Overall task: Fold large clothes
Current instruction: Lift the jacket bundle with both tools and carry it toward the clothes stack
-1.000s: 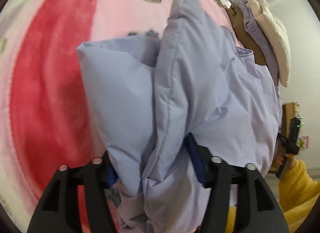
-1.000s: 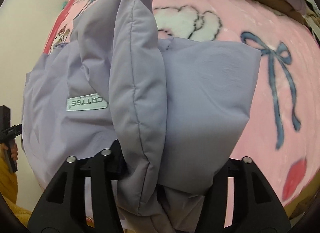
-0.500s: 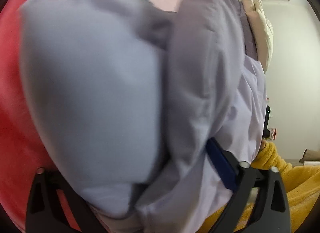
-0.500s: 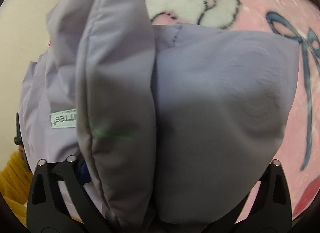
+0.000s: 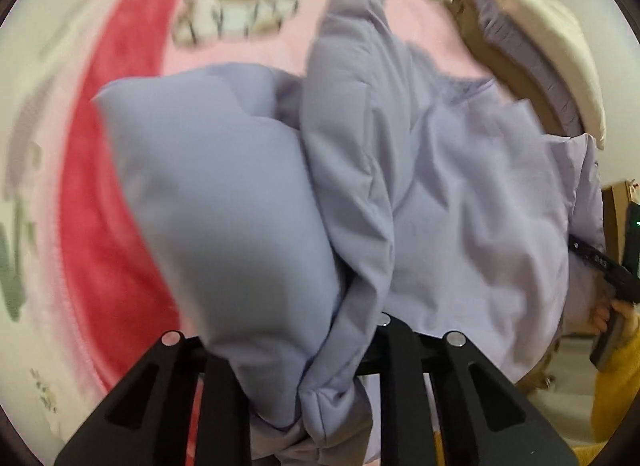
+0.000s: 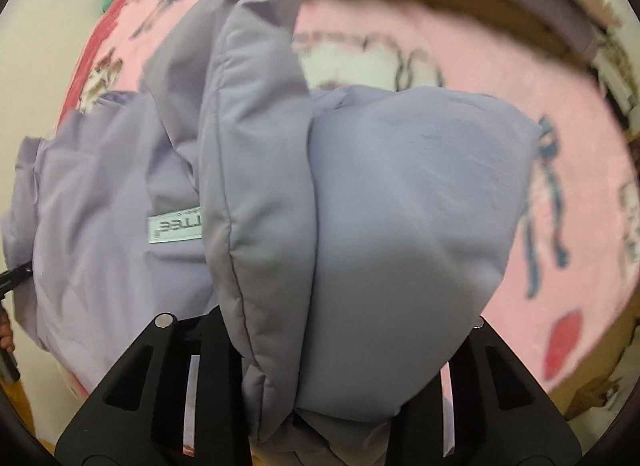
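- The lilac padded jacket (image 5: 420, 193) hangs bunched over a pink and red blanket (image 5: 120, 169) printed with cartoon figures, gathered at its near edge by 2 grippers.
- In the left wrist view, the left gripper (image 5: 304, 398) has a thick wad of the jacket filling the gap between its 2 black fingers; the jaws are closing, and the cloth bulges out above and below them.
- A puffed fold sits over the left finger (image 5: 220, 398) and a long seamed ridge runs up from between the jaws toward the far side of the blanket.
- The pads themselves are buried in fabric, but the padding is plainly pinched, so this gripper is clenched on the jacket.
- In the right wrist view, the right gripper (image 6: 320, 398) is likewise stuffed with the jacket (image 6: 400, 193); its jaws are closing on 2 padded folds that stand side by side between the fingers.
- The left of those folds carries a stitched edge; the rounded right one spills across the right finger and hides most of it.
- A pale label (image 6: 174, 227) with blurred lettering lies on the flatter jacket panel, left of the folds.
- A blue ribbon print (image 6: 544, 193) shows on the blanket (image 6: 520, 65), right of the jacket.
- Folded cream and purple clothes (image 5: 556, 61) are stacked at the far right of the blanket.
- A yellow sleeve (image 5: 616, 386) shows at the left view's lower right.
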Motion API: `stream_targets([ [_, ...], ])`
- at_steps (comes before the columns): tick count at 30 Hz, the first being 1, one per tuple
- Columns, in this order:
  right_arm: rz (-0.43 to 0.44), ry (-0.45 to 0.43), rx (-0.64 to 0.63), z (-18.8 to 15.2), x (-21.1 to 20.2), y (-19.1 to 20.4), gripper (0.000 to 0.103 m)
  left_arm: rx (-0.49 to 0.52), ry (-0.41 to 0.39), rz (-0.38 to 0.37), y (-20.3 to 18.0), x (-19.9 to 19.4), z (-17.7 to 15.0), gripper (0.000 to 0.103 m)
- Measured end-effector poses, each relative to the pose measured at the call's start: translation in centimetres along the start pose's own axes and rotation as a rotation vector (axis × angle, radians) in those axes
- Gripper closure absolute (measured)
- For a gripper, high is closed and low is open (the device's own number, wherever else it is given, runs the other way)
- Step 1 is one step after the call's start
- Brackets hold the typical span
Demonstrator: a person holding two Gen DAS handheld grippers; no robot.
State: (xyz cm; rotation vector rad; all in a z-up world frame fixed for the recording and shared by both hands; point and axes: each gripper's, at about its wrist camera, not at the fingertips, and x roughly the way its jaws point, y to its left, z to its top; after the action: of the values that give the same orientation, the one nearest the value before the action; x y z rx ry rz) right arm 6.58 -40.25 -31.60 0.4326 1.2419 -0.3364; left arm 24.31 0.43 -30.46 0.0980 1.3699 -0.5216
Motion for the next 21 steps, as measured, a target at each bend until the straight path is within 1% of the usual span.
stream_targets([
  [1, -0.004, -0.044, -0.005, 0.0, -2.1, 0.6, 0.074, 0.019, -0.041, 0.029, -1.1, -1.7, -0.2, 0.083],
  [2, -0.001, -0.065, -0.010, -0.2, -3.6, 1.1, 0.074, 0.029, -0.067, 0.043, -1.9, -2.9, -0.4, 0.083],
  [4, -0.021, -0.115, -0.019, -0.1, -6.6, 2.2, 0.074, 0.058, -0.094, 0.063, -3.6, -5.4, -1.0, 0.083],
  [6, -0.055, -0.182, -0.027, -0.5, -10.3, 3.1, 0.074, 0.065, -0.136, 0.043, -4.7, -7.8, -1.6, 0.083],
  [8, -0.076, -0.227, -0.009, -0.5, -13.1, 3.2, 0.074, 0.095, -0.170, 0.033, -5.4, -10.2, -1.4, 0.083],
  [10, -0.086, -0.271, 0.014, -0.8, -16.2, 3.1, 0.074, 0.104, -0.200, 0.001, -6.5, -12.5, -0.7, 0.083],
  [11, -0.097, -0.291, 0.016, -1.0, -17.8, 3.0, 0.074, 0.113, -0.209, -0.007, -7.5, -12.7, -0.1, 0.083],
  [13, -0.127, -0.335, 0.010, -1.5, -20.5, 3.1, 0.074, 0.153, -0.232, -0.026, -8.9, -14.3, 0.6, 0.083],
  [14, -0.131, -0.357, 0.015, -1.6, -21.5, 3.1, 0.074, 0.167, -0.242, -0.028, -9.7, -14.5, 0.7, 0.083],
  [15, -0.133, -0.373, 0.020, -1.8, -22.4, 2.9, 0.074, 0.181, -0.251, -0.029, -10.7, -14.5, 2.0, 0.083],
  [17, -0.128, -0.404, 0.030, -1.8, -24.1, 2.7, 0.074, 0.205, -0.284, -0.034, -12.5, -15.5, 2.6, 0.083],
  [19, -0.123, -0.445, 0.025, -2.3, -26.1, 1.2, 0.074, 0.214, -0.303, -0.041, -13.8, -16.1, 2.8, 0.083],
  [21, -0.123, -0.470, 0.021, -2.0, -27.0, -0.2, 0.074, 0.215, -0.318, -0.044, -15.8, -16.6, 2.8, 0.083],
])
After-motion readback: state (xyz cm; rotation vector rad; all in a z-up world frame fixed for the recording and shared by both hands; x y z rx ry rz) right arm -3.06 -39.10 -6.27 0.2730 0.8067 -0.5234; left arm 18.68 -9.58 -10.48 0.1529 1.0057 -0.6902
